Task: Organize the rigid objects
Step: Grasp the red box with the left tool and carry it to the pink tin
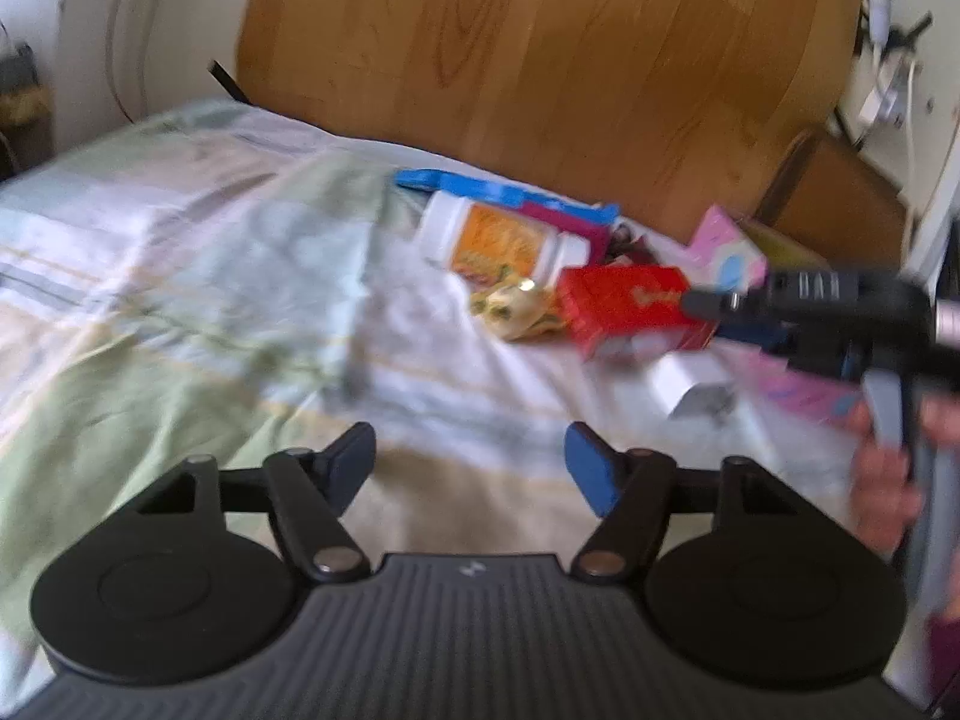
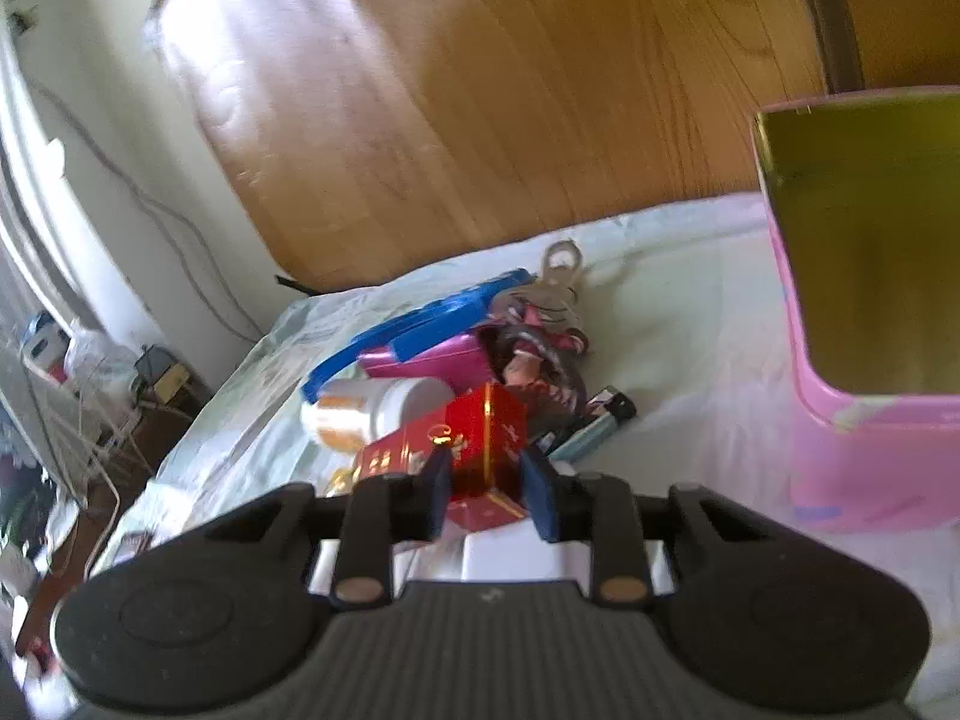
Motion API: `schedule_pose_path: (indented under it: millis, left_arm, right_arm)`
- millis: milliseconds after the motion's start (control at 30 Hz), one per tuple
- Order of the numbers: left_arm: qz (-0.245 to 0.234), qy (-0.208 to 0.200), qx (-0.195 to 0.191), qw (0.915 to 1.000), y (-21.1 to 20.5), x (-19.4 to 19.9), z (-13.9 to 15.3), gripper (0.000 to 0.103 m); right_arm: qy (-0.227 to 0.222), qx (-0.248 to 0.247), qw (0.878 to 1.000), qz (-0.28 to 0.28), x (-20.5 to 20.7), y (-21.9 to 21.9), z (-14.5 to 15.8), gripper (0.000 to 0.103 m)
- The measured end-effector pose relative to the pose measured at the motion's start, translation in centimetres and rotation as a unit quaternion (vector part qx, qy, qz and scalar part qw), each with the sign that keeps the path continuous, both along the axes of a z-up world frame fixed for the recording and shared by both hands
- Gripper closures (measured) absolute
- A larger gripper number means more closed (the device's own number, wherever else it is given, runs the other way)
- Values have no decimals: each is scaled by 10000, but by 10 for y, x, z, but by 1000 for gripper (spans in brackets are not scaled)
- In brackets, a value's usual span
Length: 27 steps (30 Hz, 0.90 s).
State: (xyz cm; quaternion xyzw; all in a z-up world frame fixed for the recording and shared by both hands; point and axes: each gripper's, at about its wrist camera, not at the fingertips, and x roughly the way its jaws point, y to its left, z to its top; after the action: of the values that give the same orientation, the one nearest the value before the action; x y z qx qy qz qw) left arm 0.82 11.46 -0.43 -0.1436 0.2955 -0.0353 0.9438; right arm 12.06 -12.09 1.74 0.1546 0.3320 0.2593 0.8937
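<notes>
A pile of small objects lies on the bed sheet. A red box sits at the pile's near side. My right gripper has its fingers on either side of the red box's near corner, shut on it; the gripper also shows in the left wrist view at the box. Behind lie a white bottle with an orange label, a blue flat tool and a magenta case. My left gripper is open and empty above bare sheet.
An open pink tin box stands to the right of the pile. A lighter, a metal bottle opener and a white block lie near the pile. A wooden headboard rises behind the bed.
</notes>
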Motion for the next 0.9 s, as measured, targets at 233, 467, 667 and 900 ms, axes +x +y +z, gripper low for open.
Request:
schedule_pose_path:
  millis: [233, 467, 667, 900]
  left_arm:
    - [-688, -131, -957, 9929, -2, 36, 15, 33]
    - [-1302, 333, -907, 9868, -38, 35, 1, 43]
    - [-1295, 413, -662, 9885, -48, 52, 3, 43]
    - [-1456, 458, -348, 9877, -65, 48, 13, 62]
  right_arm:
    - [115, 96, 9996, 247, -40, -14, -2, 84]
    - [158, -77, 9994, 288, -81, -44, -6, 71]
    - [-427, -920, 9927, 658, -88, -24, -7, 43]
    - [-858, -1493, 9813, 856, -97, -10, -7, 50]
